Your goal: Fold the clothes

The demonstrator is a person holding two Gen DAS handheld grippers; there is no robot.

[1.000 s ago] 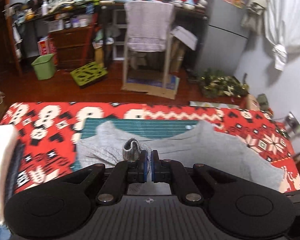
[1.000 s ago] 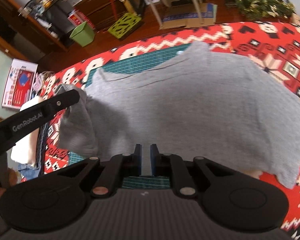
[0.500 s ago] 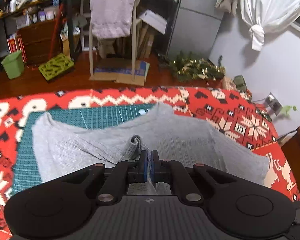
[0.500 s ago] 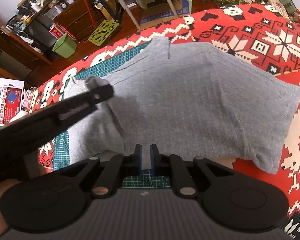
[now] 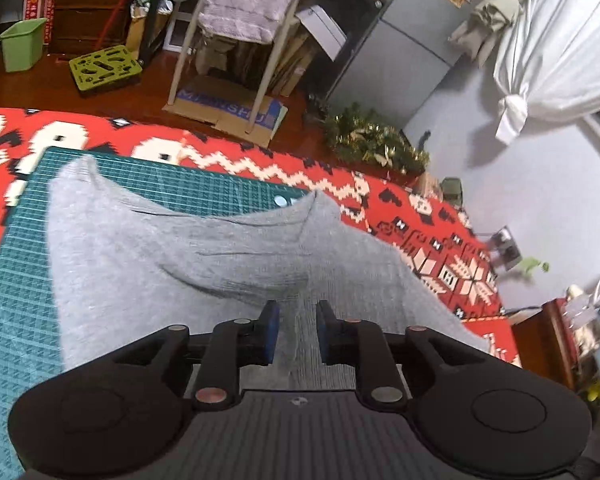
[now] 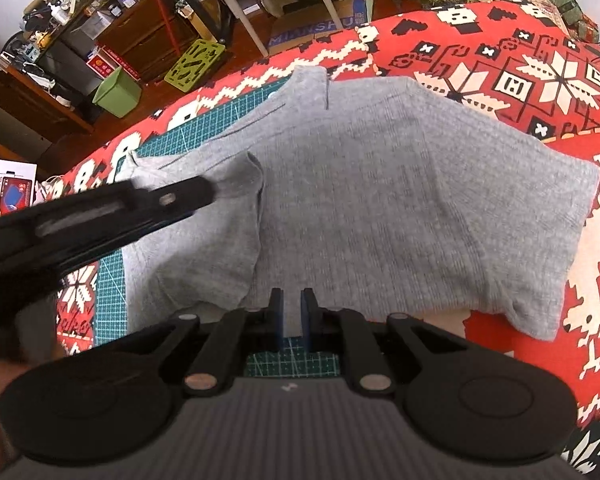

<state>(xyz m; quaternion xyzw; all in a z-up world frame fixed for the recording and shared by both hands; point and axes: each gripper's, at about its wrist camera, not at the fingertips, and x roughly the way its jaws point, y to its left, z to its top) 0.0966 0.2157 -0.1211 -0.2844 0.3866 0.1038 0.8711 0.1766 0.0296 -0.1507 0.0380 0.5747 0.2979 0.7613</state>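
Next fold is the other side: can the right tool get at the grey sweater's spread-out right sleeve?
Probably yes. That sleeve lies flat and uncovered on the red blanket, the right tool is open near the hem, and the left tool is over the opposite side.

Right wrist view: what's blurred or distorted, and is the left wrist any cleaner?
Right wrist view: the left gripper crossing at left is motion-smeared; the grey shirt is soft; fisheye bows the red patterned blanket. Left wrist view: sharper on the shirt, mild smear on the green cutting mat; dim warm light, no glare.
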